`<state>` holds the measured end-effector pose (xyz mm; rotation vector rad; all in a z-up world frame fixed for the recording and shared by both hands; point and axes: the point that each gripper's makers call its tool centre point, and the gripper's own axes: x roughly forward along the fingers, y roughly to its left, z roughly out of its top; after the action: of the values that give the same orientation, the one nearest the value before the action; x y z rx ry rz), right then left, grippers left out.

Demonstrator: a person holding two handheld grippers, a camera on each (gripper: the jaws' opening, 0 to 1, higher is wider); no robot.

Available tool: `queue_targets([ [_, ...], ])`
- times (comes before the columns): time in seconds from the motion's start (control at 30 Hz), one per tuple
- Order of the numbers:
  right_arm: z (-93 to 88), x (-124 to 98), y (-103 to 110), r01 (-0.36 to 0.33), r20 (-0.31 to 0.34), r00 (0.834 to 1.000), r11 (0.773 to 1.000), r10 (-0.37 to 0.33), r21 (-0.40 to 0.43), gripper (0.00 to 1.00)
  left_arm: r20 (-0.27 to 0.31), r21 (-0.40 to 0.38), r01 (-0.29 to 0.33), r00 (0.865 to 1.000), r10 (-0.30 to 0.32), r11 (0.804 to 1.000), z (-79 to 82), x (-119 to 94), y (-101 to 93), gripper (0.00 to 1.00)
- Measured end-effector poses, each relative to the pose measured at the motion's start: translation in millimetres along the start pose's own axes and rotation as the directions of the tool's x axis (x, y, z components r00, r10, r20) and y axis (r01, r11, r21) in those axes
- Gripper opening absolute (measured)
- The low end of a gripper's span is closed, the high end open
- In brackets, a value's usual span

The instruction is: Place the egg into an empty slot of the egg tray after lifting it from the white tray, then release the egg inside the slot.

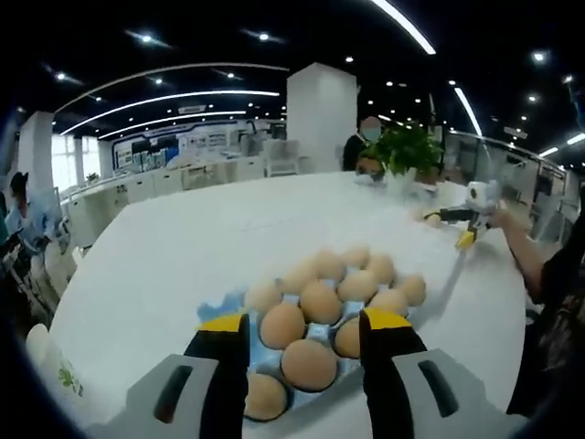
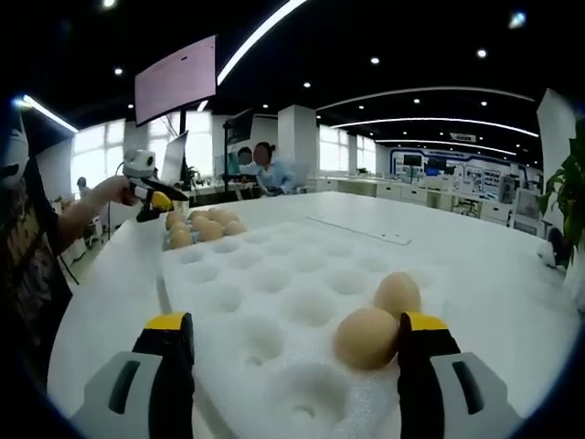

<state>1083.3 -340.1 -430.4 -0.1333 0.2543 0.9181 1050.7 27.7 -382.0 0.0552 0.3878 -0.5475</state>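
Two brown eggs [image 2: 367,337] rest in white tray [image 2: 274,274]; egg tray [image 1: 274,361] nearly full

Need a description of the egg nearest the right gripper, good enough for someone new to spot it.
On the white table lies a white tray of round dimples. Two eggs sit at its near right; the target egg is the nearer, larger-looking one, just inside the right gripper's right jaw.

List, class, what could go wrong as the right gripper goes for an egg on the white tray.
1. The right gripper is open beside two eggs that sit close together; its jaw may nudge the farther egg.
2. The white tray has shallow dimples, so a bumped egg might roll.
3. The egg tray looks nearly full; free slots are hard to spot.
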Motion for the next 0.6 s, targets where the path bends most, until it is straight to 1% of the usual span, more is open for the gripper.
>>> queue_targets([
  [0.1,-0.6,-1,-2,0.0,-0.003,1.0,1.0,0.0,-0.001,0.96,-0.01,0.026,0.02,1.0,-0.019,0.999,1.8,6,-9.7,0.49],
  [0.2,-1.0,-2,-1,0.001,-0.006,1.0,1.0,-0.001,-0.001,0.95,-0.006,0.026,0.053,0.999,-0.053,0.998,5.5,14,-21.3,0.49],
  [0.27,-1.5,-3,-1,0.0,-0.006,1.0,1.0,0.0,0.0,0.94,-0.018,0.044,0.076,0.997,-0.076,0.996,6.5,20,-30.4,0.49],
  [0.3,-1.7,-3,-1,0.0,-0.006,1.0,1.0,0.0,0.0,0.94,-0.014,0.051,0.085,0.996,-0.085,0.995,9.1,23,-35.6,0.49],
  [0.33,-2.1,-4,-2,-0.001,-0.005,1.0,1.0,0.001,0.0,0.94,-0.012,0.052,0.088,0.996,-0.088,0.995,9.8,23,-36.7,0.49],
  [0.37,-2.2,-5,-3,-0.002,-0.004,1.0,1.0,0.002,0.0,0.94,-0.009,0.055,0.107,0.994,-0.107,0.993,12.3,26,-41.7,0.49],
  [0.43,-2.4,-6,-1,-0.002,-0.007,1.0,1.0,0.002,-0.001,0.93,-0.002,0.057,0.116,0.993,-0.116,0.992,16.2,29,-46.6,0.49],
  [0.53,-3.3,-9,-1,-0.003,-0.018,1.0,1.0,0.003,-0.004,0.91,-0.006,0.067,0.13,0.992,-0.129,0.989,18.6,34,-52.7,0.49],
  [0.6,-3.9,-12,-2,-0.003,-0.025,1.0,1.0,0.003,-0.009,0.9,-0.007,0.071,0.151,0.989,-0.15,0.986,20.1,39,-61.0,0.49],
])
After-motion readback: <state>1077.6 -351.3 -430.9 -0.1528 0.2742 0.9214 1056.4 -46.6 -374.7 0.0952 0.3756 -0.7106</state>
